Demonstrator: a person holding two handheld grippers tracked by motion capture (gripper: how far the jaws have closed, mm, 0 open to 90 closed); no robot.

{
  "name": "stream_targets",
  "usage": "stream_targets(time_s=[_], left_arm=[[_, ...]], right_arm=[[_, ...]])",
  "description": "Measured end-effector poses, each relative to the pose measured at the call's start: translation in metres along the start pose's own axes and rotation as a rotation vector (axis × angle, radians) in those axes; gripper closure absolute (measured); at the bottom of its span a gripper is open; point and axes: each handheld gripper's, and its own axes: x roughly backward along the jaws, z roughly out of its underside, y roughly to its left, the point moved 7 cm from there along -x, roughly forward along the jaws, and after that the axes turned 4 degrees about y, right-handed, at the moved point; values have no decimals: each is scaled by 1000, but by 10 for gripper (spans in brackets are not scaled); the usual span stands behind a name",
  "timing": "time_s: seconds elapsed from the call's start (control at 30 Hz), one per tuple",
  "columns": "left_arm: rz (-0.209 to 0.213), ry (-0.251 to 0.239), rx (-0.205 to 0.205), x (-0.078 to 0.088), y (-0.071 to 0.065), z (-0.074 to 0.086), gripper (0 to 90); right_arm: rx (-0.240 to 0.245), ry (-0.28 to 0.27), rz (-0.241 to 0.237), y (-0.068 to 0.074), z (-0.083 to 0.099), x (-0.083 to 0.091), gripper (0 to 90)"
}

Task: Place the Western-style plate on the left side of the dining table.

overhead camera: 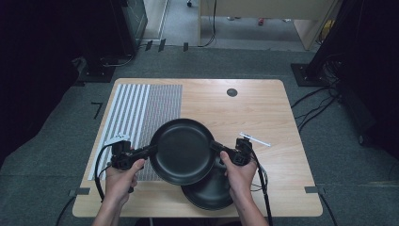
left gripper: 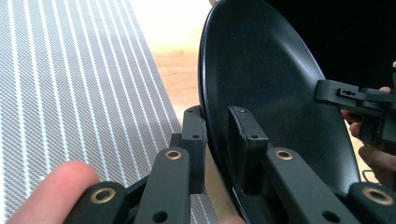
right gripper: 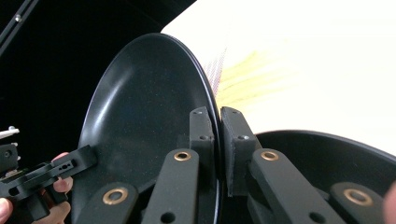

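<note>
High view: upper black plate [overhead camera: 181, 150] held level above table [overhead camera: 263, 108], pinched at opposite rims by left gripper [overhead camera: 141, 153] and right gripper [overhead camera: 221, 149], both clamped. Second plate [overhead camera: 209, 190] below-right, nearer right hand. Likely lift-off or restack.

Upper plate [overhead camera: 182, 150] above lower plate [overhead camera: 211, 190], striped mat [overhead camera: 136, 113] left

Lower black plate [overhead camera: 211, 190] mostly hidden under the raised plate [overhead camera: 182, 150]; small white strip [overhead camera: 254, 139] too small to identify.
</note>
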Motion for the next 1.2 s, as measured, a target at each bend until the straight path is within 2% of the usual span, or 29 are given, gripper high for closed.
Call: stream_targets(time_s=[0.37,0.43,0.8,0.9,1.07,1.17,1.2], left_arm=[[-10,-26,40,5,21,-12,779],[-29,-38,50,5,26,-15,776],[-66,-65,90,7,47,-22,770],[-72,-72,120,5,57,-24,768],[-83,-75,130,5,65,-27,767],[-100,-84,151,8,77,-30,767],[-100,-84,151,8,77,-30,767]], right_arm=[[36,23,10,14,-16,-25,845],[50,29,12,18,-21,-33,845],[70,48,15,26,-34,-62,843],[95,57,25,30,-40,-73,843],[103,63,29,32,-45,-85,842],[100,83,18,34,-47,-99,843],[100,83,18,34,-47,-99,843]])
